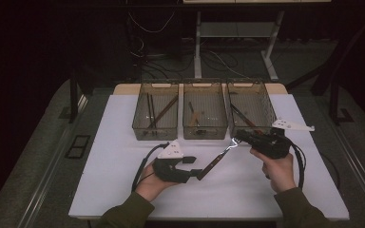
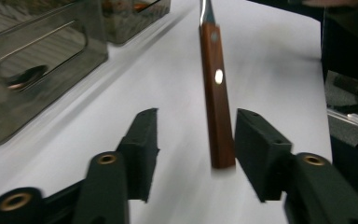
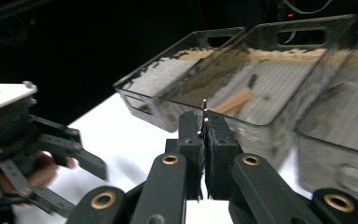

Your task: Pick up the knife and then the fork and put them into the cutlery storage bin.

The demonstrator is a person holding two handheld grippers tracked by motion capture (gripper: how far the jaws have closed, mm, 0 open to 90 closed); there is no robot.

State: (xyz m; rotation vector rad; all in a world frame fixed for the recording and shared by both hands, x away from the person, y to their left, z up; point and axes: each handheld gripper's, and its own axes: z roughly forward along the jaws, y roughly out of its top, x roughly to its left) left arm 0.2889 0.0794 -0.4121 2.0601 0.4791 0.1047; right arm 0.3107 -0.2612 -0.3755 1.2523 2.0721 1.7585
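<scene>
A utensil (image 1: 217, 157) with a brown wooden handle and a metal front end hangs slanted above the white table (image 1: 123, 185). My right gripper (image 1: 240, 138) is shut on its thin metal end; in the right gripper view the metal tip (image 3: 204, 106) sticks up from between the pressed pads of the right gripper (image 3: 204, 127). My left gripper (image 1: 196, 167) is at the handle's lower end. In the left gripper view the handle (image 2: 216, 93) stands between the spread jaws of the left gripper (image 2: 196, 117), close to the right pad (image 2: 256, 149) and well apart from the left one.
Three smoky see-through bins stand in a row at the table's back: left (image 1: 155, 113), middle (image 1: 205, 111), right (image 1: 250, 105), each with wooden-handled utensils inside. Both forearms come in from the near edge. Cables trail from both grippers.
</scene>
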